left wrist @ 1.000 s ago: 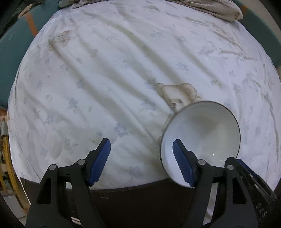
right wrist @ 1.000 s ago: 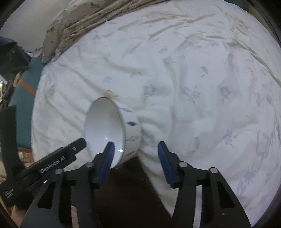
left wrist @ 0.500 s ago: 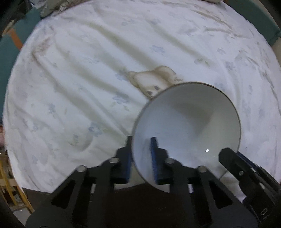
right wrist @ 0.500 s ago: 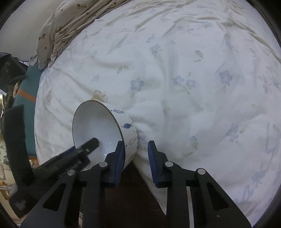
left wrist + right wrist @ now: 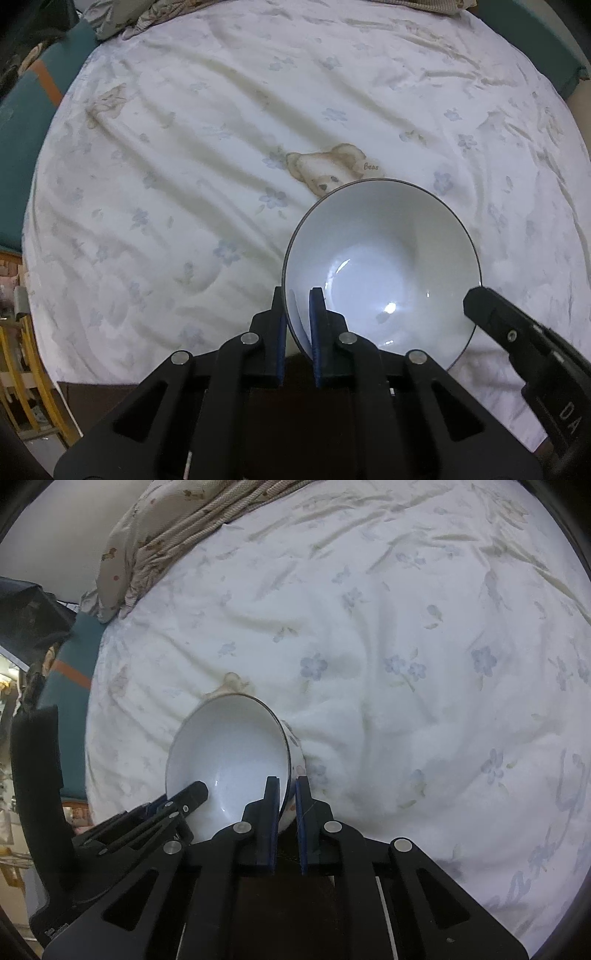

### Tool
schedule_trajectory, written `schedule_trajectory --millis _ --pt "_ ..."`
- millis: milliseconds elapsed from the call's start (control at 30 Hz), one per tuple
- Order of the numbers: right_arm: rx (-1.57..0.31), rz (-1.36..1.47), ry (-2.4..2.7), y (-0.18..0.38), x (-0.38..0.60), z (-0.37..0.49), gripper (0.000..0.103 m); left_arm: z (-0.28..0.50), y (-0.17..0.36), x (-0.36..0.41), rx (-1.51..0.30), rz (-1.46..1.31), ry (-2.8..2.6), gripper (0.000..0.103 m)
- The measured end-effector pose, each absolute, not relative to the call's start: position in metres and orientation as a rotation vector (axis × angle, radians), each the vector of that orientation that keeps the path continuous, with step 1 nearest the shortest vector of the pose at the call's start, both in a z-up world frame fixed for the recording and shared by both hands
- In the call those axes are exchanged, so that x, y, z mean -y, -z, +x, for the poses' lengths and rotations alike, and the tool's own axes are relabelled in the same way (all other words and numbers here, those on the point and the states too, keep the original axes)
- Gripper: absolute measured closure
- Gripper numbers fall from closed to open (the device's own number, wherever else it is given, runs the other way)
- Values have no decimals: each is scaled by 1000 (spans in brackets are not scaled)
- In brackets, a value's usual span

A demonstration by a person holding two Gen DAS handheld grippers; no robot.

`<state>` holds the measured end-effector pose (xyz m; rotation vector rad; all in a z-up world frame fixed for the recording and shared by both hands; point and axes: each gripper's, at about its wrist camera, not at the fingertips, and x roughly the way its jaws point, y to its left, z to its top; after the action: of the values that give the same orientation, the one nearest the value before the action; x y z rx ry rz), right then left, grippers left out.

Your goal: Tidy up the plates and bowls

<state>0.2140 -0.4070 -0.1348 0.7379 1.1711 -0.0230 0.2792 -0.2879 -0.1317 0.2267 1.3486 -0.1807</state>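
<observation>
A white bowl (image 5: 384, 269) with a dark rim and small blue marks outside is held tilted over the bed near its front edge. My left gripper (image 5: 297, 295) is shut on the bowl's left rim, one pad inside and one outside. My right gripper (image 5: 287, 781) is shut on the opposite rim of the same bowl (image 5: 229, 749). The right gripper's body shows at the right of the left wrist view (image 5: 524, 347), and the left gripper's body shows at the lower left of the right wrist view (image 5: 147, 819). No plates are in view.
A white bedsheet (image 5: 221, 147) with blue flowers and a teddy bear print (image 5: 328, 170) covers the bed. A rumpled beige blanket (image 5: 166, 535) lies at the far end. A teal bed frame (image 5: 22, 110) runs along the left side. Yellow-legged furniture (image 5: 22, 369) stands lower left.
Both grippers have closed on the bowl's rim, from wide open a second ago. The bowl has tipped more upright, its opening facing the cameras more.
</observation>
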Motion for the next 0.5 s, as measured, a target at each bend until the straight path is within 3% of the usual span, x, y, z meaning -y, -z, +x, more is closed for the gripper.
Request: schedule_trajectory --millis 500 --pt "-1074 657 -85 54 372 185 93 216 34 241 -1228 184 161 92"
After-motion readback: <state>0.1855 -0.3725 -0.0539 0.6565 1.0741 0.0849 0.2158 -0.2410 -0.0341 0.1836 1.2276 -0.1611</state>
